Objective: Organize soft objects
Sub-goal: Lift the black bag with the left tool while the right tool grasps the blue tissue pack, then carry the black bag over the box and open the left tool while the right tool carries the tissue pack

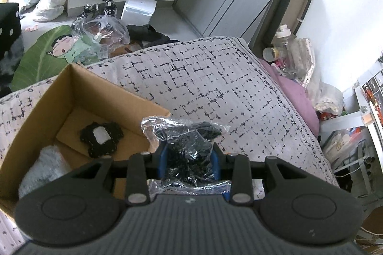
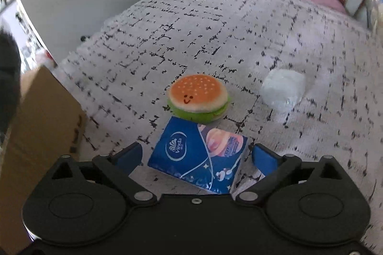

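Observation:
My left gripper (image 1: 189, 154) is shut on a clear plastic bag of black fabric (image 1: 189, 147), held just right of the open cardboard box (image 1: 103, 87). Inside the box lie a black lacy item with a white patch (image 1: 101, 139) and a grey fluffy item (image 1: 45, 166). My right gripper (image 2: 196, 154) stands open, its blue fingers on either side of a blue tissue pack (image 2: 198, 157) that lies on the bed without touching the pads. Just beyond the pack sits a plush hamburger (image 2: 198, 97), and to its right a white fluffy bundle in clear wrap (image 2: 282, 90).
The bed has a white cover with a black grid pattern (image 1: 215, 78). The cardboard box side (image 2: 36, 135) shows at the left of the right wrist view. A pink pillow (image 1: 296, 97), bottles and bags crowd the bed's far right edge. The floor beyond holds plastic bags and a green leaf-shaped mat (image 1: 40, 56).

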`<state>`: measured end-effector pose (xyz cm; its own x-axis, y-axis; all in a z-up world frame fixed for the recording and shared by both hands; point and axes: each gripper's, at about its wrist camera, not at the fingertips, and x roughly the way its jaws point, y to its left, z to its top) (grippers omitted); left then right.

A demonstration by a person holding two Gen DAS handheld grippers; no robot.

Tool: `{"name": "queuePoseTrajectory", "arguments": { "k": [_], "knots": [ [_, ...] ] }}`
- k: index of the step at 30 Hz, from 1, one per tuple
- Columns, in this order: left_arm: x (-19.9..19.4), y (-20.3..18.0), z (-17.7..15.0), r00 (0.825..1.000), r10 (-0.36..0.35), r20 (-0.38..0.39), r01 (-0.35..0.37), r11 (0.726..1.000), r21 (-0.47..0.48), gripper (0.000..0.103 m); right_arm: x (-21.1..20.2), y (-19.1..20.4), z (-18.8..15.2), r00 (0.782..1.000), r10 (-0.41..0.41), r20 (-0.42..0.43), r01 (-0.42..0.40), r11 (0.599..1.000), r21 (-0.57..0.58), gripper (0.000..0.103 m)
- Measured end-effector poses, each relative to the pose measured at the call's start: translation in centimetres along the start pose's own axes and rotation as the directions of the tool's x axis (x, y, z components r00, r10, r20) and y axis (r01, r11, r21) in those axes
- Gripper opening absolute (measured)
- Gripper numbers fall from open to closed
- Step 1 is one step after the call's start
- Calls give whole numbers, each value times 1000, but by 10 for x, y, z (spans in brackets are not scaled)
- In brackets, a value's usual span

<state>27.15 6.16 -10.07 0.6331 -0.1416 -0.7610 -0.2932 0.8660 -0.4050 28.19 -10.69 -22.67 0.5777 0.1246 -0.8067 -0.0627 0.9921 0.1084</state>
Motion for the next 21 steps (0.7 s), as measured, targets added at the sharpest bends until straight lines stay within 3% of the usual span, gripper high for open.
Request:
{"name": "queuePoseTrajectory", "arguments": {
  "k": [3,11,21],
  "knots": [
    [1,4,1,1000,8,-5,-8,1000,-3,35,1,6,-5,998,-55,14,56,997,-59,83],
    [-10,14,1,999,33,15,-33,999,-5,35,-13,1,-2,999,-47,-6,46,998,-45,81],
    [-28,19,-1,998,60,37,-60,998,-1,35,-56,-6,4,999,11,53,-9,999,-33,81]
  ]
}}
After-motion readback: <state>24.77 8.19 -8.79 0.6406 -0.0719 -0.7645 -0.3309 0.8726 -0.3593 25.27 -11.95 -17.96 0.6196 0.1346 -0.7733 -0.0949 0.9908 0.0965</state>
